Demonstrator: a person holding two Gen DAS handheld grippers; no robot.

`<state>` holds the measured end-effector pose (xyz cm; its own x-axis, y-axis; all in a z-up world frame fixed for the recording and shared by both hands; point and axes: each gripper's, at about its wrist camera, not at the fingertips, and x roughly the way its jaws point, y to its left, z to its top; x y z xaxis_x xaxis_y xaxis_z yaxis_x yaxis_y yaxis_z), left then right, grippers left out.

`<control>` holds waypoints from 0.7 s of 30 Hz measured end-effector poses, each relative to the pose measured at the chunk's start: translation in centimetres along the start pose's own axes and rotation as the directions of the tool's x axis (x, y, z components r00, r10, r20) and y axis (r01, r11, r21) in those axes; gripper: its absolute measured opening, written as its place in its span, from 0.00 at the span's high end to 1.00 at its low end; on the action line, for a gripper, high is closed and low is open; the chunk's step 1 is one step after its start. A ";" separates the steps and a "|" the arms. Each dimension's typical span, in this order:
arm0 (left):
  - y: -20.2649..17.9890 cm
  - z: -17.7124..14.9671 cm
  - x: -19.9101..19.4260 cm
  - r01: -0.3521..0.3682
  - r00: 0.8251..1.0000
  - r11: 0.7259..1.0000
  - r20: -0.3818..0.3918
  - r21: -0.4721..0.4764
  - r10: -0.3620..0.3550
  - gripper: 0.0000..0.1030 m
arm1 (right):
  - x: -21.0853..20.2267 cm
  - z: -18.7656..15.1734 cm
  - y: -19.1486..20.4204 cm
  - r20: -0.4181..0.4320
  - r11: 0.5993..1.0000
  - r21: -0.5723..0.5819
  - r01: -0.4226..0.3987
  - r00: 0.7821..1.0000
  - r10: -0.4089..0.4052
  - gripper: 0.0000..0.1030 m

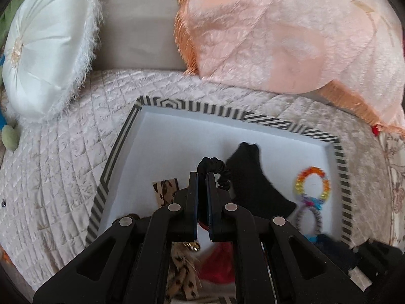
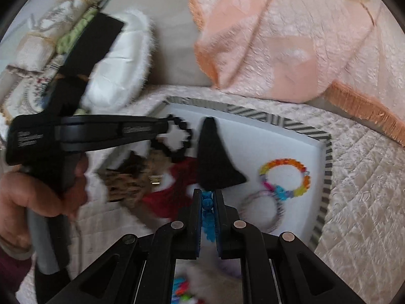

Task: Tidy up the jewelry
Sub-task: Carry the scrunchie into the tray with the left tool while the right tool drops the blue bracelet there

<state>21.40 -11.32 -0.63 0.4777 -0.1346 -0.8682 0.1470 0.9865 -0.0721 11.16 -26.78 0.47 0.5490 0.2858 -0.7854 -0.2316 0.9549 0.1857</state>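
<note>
A white tray with a black-and-white striped rim lies on the bed. My left gripper is shut on a black hair scrunchie and hangs over the tray. In the right wrist view the left gripper comes in from the left with the scrunchie dangling. My right gripper is shut on a blue beaded piece. In the tray lie a black cloth piece, a rainbow bead bracelet, a striped ring, a red item and a leopard-print item.
A quilted pale pink bedspread surrounds the tray. A peach fringed blanket lies behind it and a round white pillow to the left. A person's hand grips the left tool's handle. More colourful beads show below my right gripper.
</note>
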 end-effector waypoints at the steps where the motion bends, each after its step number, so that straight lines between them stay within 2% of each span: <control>1: 0.2 0.0 0.4 -0.003 1.000 1.000 -0.007 -0.005 0.003 0.96 | 0.3 0.0 -0.2 -0.006 1.000 0.001 0.012 1.000 -0.012 0.92; 6: 0.9 -0.4 2.0 -0.027 0.999 1.000 -0.029 -0.012 0.026 0.96 | 2.6 0.0 -2.2 -0.020 0.999 0.018 0.042 0.999 -0.042 0.93; 10: 1.1 -0.7 2.1 -0.030 0.999 0.999 -0.022 -0.019 0.030 0.95 | 3.2 -0.3 -2.3 -0.016 0.999 0.011 0.046 0.999 -0.046 0.92; 11: 1.2 -0.8 2.0 -0.029 0.999 0.999 -0.021 -0.021 0.029 0.92 | 3.3 -0.5 -2.1 -0.023 0.999 -0.001 0.051 0.998 -0.051 0.91; 15: 1.3 -1.1 0.7 -0.013 1.000 0.999 -0.005 -0.031 0.012 0.67 | 2.3 -1.2 -1.5 -0.006 0.999 0.012 0.049 0.999 -0.049 0.77; 18: 1.1 -1.5 -0.5 -0.008 1.000 1.000 0.007 -0.026 0.008 0.63 | 0.9 -1.7 -0.9 0.015 0.999 0.019 0.048 0.999 -0.048 0.65; 21: 1.2 -2.2 -2.2 0.004 1.000 1.000 0.027 -0.027 -0.004 0.61 | -1.2 -2.3 -0.3 0.052 0.998 0.030 0.056 0.997 -0.058 0.62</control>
<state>18.64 -9.65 0.08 0.5005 -0.1406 -0.8543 0.1254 0.9881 -0.0892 8.71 -27.58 -0.06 0.6025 0.2340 -0.7630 -0.1758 0.9715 0.1591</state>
